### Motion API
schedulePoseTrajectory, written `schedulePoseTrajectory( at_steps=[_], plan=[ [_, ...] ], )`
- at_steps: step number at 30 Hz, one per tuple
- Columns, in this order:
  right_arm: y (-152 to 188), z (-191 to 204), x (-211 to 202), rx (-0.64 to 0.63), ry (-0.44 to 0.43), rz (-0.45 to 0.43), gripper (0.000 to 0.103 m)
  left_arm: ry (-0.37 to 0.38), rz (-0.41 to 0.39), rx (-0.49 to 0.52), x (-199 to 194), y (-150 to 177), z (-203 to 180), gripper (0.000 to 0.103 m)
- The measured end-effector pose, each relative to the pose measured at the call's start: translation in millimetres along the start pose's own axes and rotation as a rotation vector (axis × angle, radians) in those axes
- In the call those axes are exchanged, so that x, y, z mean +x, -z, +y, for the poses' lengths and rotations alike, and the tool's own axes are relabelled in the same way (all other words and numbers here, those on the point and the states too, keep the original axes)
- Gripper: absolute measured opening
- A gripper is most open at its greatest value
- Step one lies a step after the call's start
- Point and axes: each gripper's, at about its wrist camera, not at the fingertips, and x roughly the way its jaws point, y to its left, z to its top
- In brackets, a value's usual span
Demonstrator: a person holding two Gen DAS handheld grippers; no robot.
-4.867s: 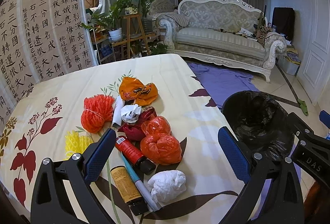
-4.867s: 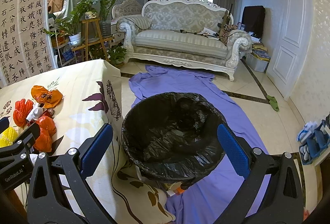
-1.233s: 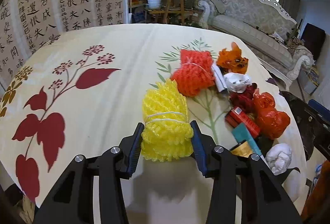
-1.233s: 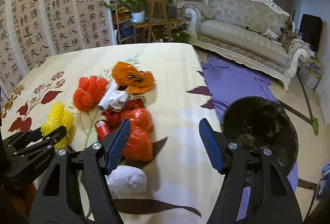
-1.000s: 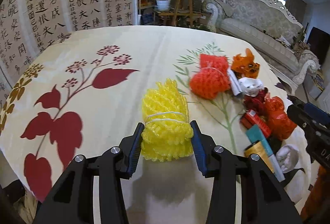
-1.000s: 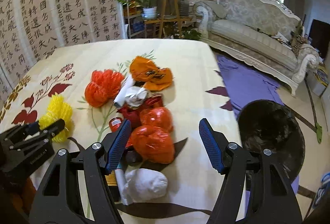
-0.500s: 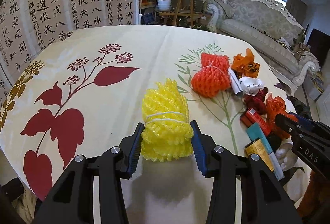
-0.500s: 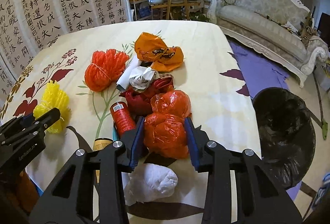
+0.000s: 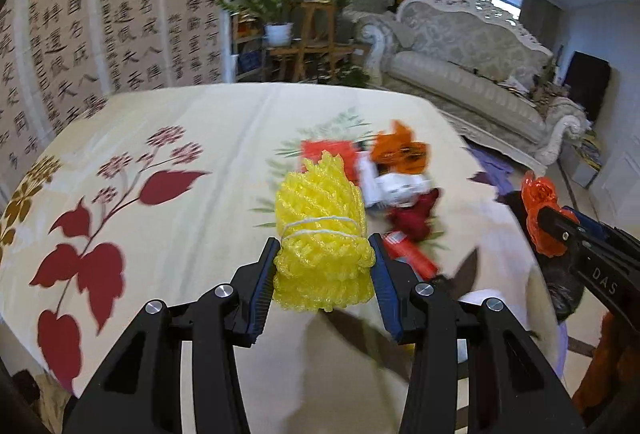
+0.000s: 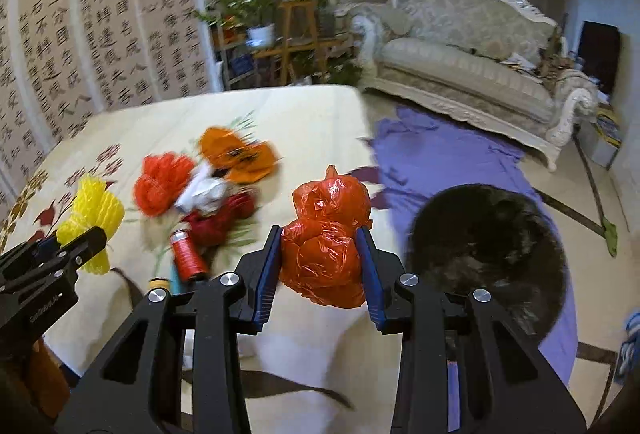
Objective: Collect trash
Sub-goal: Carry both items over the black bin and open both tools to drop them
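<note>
Now my left tool (image 9: pixel 323 276) pinches the soft yellow foam-net bundle (image 9: pixel 322 234) at its tied waist; my right tool (image 10: pixel 319 266) squeezes the light, slippery crumpled orange plastic bag (image 10: pixel 326 234) above the table (image 10: pixel 304 118), left of the black-lined bin (image 10: pixel 486 254).

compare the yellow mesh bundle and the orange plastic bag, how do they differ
The yellow mesh bundle is ridged foam netting tied round with white string; the orange plastic bag is smooth, crinkled and knotted on top. The left gripper clamps the bundle, the right gripper the bag. Both are off the table.
</note>
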Motion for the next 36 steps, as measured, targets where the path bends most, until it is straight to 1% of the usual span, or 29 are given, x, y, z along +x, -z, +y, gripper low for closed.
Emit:
schedulePoseTrajectory(
  at_steps=[9,11,14,17,25,31,36],
  plan=[
    [6.2,-68.3,-12.3,0.099,0.149,-0.041,0.036,0.116,-0.022,0.101,8.1,-8.9,-72.8,0.045],
    [8.0,-84.1,-13.3,0.122,0.179,-0.048,0.036,0.132,-0.023,0.126,11.7,-11.4,-89.0,0.045],
    [9.3,-105.2,-12.9,0.153,0.214,-0.058,0.036,0.162,-0.024,0.163,18.6,-14.9,-117.1,0.045],
    [11.1,-125.5,-9.8,0.178,0.236,-0.062,0.036,0.177,-0.032,0.197,25.3,-17.4,-140.6,0.045],
    [12.2,-160.3,5.4,0.207,0.252,-0.065,0.036,0.183,-0.022,0.271,52.9,-22.8,-192.6,0.045],
    [12.0,-181.9,17.5,0.218,0.247,-0.059,0.037,0.169,0.003,0.313,77.5,-24.1,-218.5,0.045],
    [14.6,-191.5,26.3,0.230,0.242,-0.047,0.037,0.164,0.022,0.335,92.9,-24.3,-232.1,0.045]
  ],
)
